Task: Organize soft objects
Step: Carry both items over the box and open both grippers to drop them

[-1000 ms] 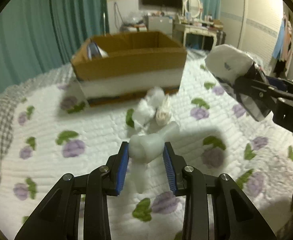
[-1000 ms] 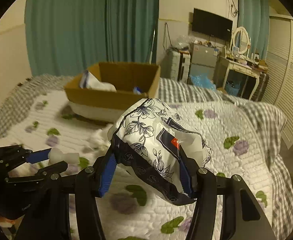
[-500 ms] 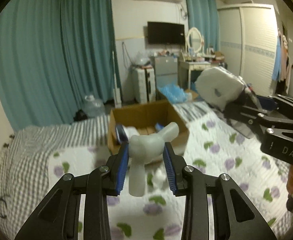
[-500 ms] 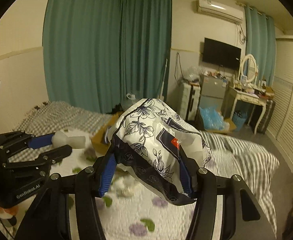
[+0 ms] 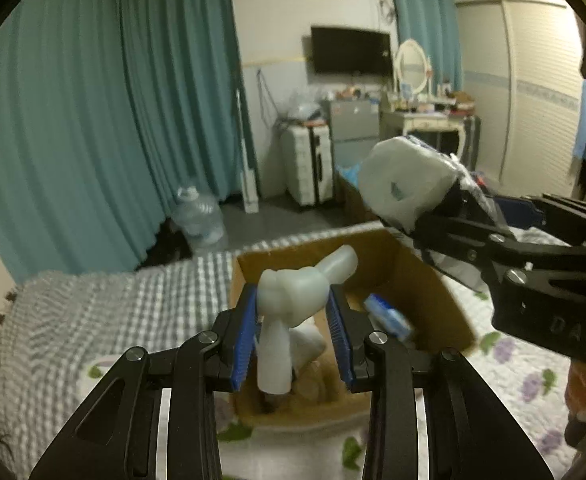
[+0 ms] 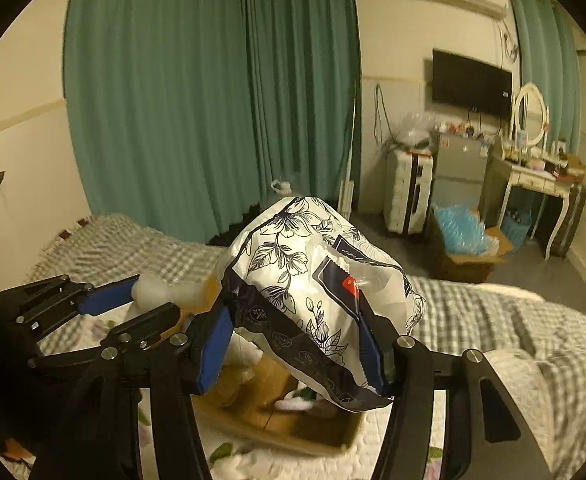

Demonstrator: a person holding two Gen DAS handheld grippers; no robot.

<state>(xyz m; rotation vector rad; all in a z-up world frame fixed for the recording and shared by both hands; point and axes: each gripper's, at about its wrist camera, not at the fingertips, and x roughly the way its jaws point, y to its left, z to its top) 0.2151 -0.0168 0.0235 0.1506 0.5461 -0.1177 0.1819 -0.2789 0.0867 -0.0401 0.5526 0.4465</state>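
- The left tongs (image 5: pixel 293 330) are narrowed on a pale white toy (image 5: pixel 293 300), the blue pads (image 5: pixel 244 340) pressing its thick middle from both sides.
- One stub of the toy hangs down between the fingers; another sticks up to the right, past the pads.
- In the left view the toy is held in the air over the open box (image 5: pixel 413 272), which sits on the bed (image 5: pixel 93 300).
- The right tongs (image 6: pixel 297 344) are spread fairly wide and clamped on a soft pack (image 6: pixel 313 280) with a white and dark floral wrapper; it bulges up and out past the fingertips.
- In the right view the pack is also in the air above the box (image 6: pixel 277 420), just right of the left tongs (image 6: pixel 133 308).
- In the left view the right tongs (image 5: pixel 465 232) come in from the right edge, with the pack (image 5: pixel 405 188) showing its plain white end over the box's far right corner.
- Inside the box a blue-and-white item (image 5: pixel 385 312) lies at the right wall, and something white lies behind the toy; both are blurred and partly covered, so I cannot tell what they are.
- In the right view the pack hides most of the box; only its near rim and a strip of the floor show.
- The quilt (image 5: pixel 533 380) with purple flowers is cut off by the fingers and the lens edge.
- Far behind stand teal curtains (image 5: pixel 113 120), a TV (image 5: pixel 349 50) and a dresser (image 5: pixel 425 116).
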